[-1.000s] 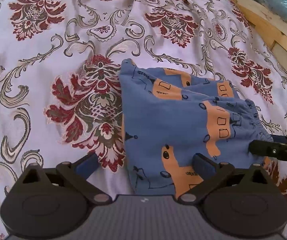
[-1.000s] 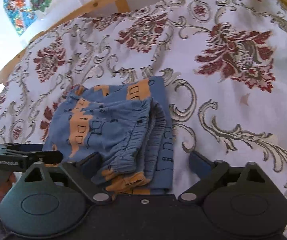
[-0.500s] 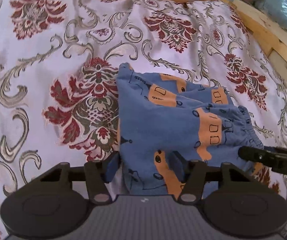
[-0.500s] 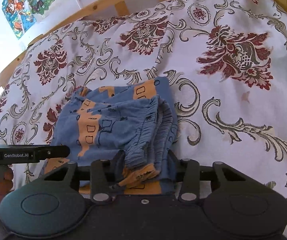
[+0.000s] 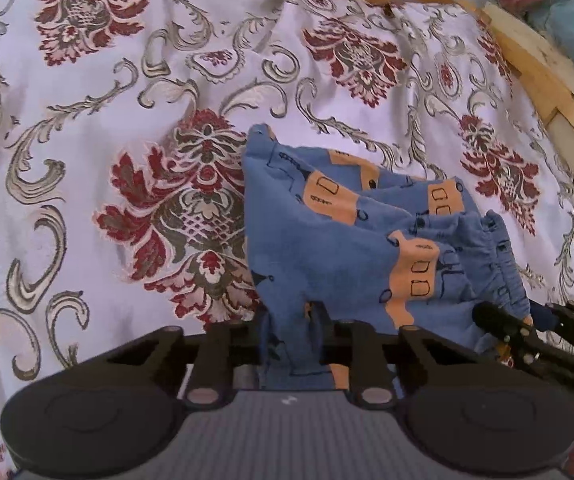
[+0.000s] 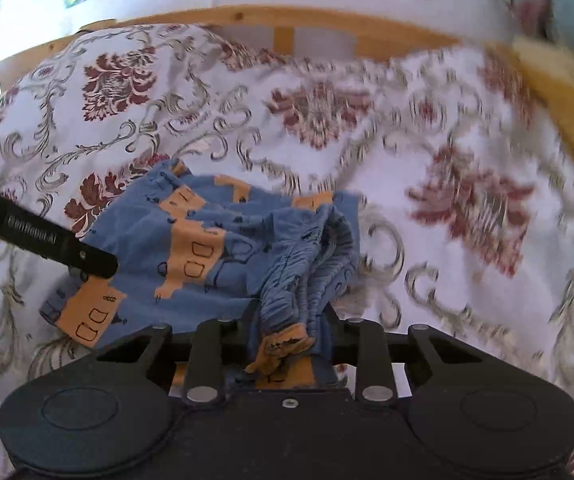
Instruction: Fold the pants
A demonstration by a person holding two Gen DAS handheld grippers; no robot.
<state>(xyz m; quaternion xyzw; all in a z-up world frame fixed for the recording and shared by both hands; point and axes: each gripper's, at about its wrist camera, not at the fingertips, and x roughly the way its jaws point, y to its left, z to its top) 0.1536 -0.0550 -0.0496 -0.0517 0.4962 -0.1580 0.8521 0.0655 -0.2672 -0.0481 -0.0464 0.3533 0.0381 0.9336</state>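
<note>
The left tool [image 5: 289, 334] is closed tight on a bunched edge of the blue pants [image 5: 339, 248] at lower centre. The right tool [image 6: 287, 334] likewise pinches the gathered waistband at lower centre. The folded pants lie mid-frame on the floral bedspread [image 5: 87, 128]; a wooden bed frame [image 6: 247, 16] crosses the top.

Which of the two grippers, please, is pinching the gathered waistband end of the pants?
The right gripper: its fingers close on the ribbed, bunched waistband of the pants. The left gripper grips a flat, smooth edge instead.
</note>
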